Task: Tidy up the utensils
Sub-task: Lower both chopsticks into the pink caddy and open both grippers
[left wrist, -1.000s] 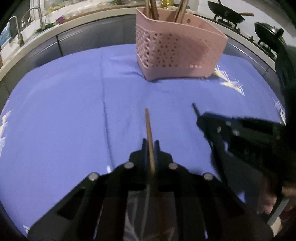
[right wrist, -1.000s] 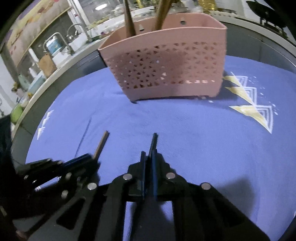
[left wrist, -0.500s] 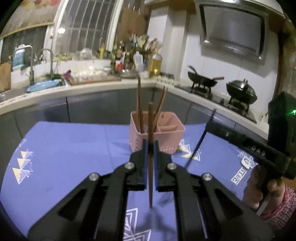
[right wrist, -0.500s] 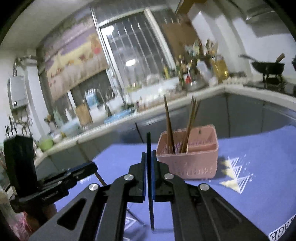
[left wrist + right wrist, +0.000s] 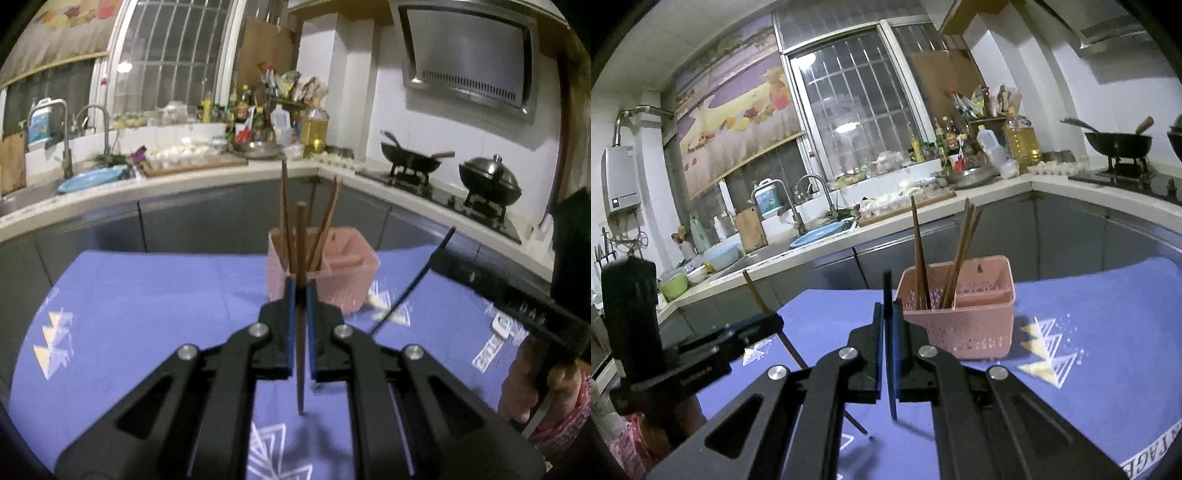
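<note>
I face a dim kitchen. A barred window (image 5: 857,122) glows behind a cluttered counter (image 5: 960,194). Left of it a fruit mural (image 5: 738,122) spans the wall, with a water heater (image 5: 620,177) further left. Grey cabinets (image 5: 207,221) run below. A sink (image 5: 812,236) with taps sits under the window. A hood (image 5: 465,59) hangs over woks (image 5: 413,157) on the hob.

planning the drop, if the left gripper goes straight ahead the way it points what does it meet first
Probably the pink basket, straight ahead of the left gripper, which holds a brown chopstick upright. Depth is unclear.
</note>
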Action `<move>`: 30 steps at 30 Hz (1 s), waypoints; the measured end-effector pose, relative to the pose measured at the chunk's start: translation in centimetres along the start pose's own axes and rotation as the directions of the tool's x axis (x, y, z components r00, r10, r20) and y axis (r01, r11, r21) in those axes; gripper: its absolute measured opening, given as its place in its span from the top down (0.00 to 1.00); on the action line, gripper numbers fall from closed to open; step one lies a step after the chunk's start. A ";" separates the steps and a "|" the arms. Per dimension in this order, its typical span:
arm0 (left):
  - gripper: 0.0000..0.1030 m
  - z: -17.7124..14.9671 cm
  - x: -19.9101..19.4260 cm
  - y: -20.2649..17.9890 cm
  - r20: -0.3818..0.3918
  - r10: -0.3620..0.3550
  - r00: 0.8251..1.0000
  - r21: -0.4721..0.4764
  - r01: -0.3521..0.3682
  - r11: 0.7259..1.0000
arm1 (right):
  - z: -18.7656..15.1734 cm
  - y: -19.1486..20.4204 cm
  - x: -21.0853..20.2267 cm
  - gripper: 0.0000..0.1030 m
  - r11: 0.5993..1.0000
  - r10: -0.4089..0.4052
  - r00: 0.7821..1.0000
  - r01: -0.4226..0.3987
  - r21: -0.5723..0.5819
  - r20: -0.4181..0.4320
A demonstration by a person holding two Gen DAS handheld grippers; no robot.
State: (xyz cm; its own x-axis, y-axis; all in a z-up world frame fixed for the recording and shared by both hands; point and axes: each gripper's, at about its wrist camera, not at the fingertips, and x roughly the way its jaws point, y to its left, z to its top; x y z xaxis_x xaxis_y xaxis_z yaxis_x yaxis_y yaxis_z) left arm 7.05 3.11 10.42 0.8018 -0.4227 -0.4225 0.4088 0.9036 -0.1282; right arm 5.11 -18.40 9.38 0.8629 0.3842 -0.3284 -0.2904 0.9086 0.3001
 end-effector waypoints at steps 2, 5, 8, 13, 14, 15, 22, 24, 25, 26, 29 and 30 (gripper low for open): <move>0.95 1.8 0.1 -0.2 0.018 -0.010 1.000 0.003 0.010 1.000 | 1.4 -0.2 0.4 0.96 1.000 0.002 1.000 -0.002 0.001 -0.005; 0.95 5.4 0.5 -0.8 0.055 -0.018 0.998 0.024 0.017 1.000 | 4.7 -0.4 1.3 0.96 1.000 0.004 1.000 -0.004 -0.002 -0.007; 0.95 9.1 1.4 -1.4 0.091 -0.018 0.996 0.043 0.014 0.999 | 7.7 -0.6 1.8 0.96 1.000 0.001 1.000 0.000 -0.009 0.009; 0.95 13.9 4.0 -1.8 0.128 0.002 0.992 0.038 -0.007 0.999 | 13.0 -1.0 2.7 0.96 0.999 -0.025 0.996 0.028 -0.029 0.090; 0.95 14.5 4.7 -1.8 0.130 0.009 0.991 0.037 -0.014 0.999 | 13.8 -1.1 3.1 0.96 0.999 -0.032 0.994 0.036 -0.035 0.105; 0.95 14.8 5.3 -1.8 0.127 0.013 0.992 0.040 -0.019 0.999 | 14.2 -1.1 3.4 0.96 0.998 -0.037 0.993 0.042 -0.039 0.111; 0.95 14.3 11.0 -1.2 0.053 0.046 0.998 0.053 -0.049 0.997 | 13.6 -3.0 8.6 0.96 0.995 -0.071 0.994 0.077 -0.068 0.085; 0.95 13.2 12.7 -0.8 0.015 0.048 0.999 0.053 -0.049 0.997 | 12.3 -3.6 10.4 0.96 0.994 -0.079 0.996 0.082 -0.065 0.049; 0.95 12.6 13.5 -0.7 -0.006 0.046 0.999 0.052 -0.046 0.998 | 11.6 -4.1 11.3 0.96 0.995 -0.079 0.997 0.080 -0.053 0.027; 0.95 11.9 14.5 -0.5 -0.039 0.046 0.998 0.051 -0.044 0.998 | 10.9 -4.5 11.9 0.96 0.995 -0.082 0.997 0.083 -0.048 0.009; 0.95 9.7 16.8 -0.1 -0.121 0.067 0.990 0.055 -0.061 0.997 | 8.9 -5.4 13.9 0.95 0.996 -0.089 0.994 0.088 -0.032 -0.057; 0.95 9.1 17.3 0.0 -0.147 0.073 0.986 0.051 -0.066 0.997 | 8.5 -5.6 14.3 0.95 0.996 -0.088 0.993 0.086 -0.031 -0.080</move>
State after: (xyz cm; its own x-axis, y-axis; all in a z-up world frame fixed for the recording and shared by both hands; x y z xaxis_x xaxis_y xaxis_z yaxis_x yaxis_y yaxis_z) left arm 24.91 -4.87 11.29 0.7569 -0.3407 -0.5578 0.3764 0.9249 -0.0542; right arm 22.60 -19.32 10.60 0.8493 0.3145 -0.4240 -0.2277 0.9428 0.2433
